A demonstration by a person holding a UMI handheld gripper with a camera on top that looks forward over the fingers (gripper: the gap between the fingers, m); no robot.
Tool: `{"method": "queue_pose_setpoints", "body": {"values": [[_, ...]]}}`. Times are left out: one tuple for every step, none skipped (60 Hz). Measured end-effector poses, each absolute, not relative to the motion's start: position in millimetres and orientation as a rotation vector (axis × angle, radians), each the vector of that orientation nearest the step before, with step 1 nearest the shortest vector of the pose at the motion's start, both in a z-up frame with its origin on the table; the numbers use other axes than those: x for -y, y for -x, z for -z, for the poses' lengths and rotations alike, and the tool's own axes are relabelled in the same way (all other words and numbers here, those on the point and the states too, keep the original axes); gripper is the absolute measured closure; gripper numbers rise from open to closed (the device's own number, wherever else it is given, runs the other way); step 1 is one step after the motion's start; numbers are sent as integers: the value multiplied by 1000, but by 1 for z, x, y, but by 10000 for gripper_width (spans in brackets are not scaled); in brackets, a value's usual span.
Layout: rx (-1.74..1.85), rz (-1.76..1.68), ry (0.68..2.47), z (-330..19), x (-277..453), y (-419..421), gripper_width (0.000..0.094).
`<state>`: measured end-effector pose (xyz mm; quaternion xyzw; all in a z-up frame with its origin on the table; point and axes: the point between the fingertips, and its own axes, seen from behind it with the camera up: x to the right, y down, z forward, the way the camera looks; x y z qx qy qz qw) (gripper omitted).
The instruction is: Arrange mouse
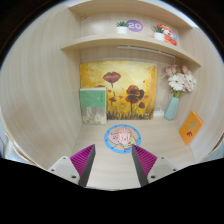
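Observation:
No mouse shows in the gripper view. A round mouse pad [122, 137] with a blue rim and a pink picture lies on the pale wooden desk [60, 140], just ahead of the fingers. My gripper [114, 160] is open and empty, its two magenta pads [84, 158] wide apart, with bare desk between them.
A flower painting [120, 92] leans on the back wall, with a small green card [93, 105] to its left. A teal vase of pink flowers [176, 98] and an orange card [190, 126] stand at the right. Two wall shelves [120, 42] above hold small items.

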<state>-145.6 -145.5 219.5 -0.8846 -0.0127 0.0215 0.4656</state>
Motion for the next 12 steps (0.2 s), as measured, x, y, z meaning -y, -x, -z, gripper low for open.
{"method": "queue_pose_setpoints", "body": {"values": [[31,-51,2171,-219,146,145,217],[31,-49,2170,-220,146,144,214],[30,-47,2170,-220,147,144,216],[30,-44,2170,-220,148,143,216],[31,-42,2170,-220,149,142,216],[32,-39,2170,-221,149,141,216],[32,-38,2169,-221,150,141,216],[32,-38,2169,-221,151,140,214],[31,-38,2169,-222,151,140,213],[30,-39,2168,-221,152,139,214],[30,-40,2167,-221,153,139,214],[29,-41,2166,-222,154,139,216]]}}
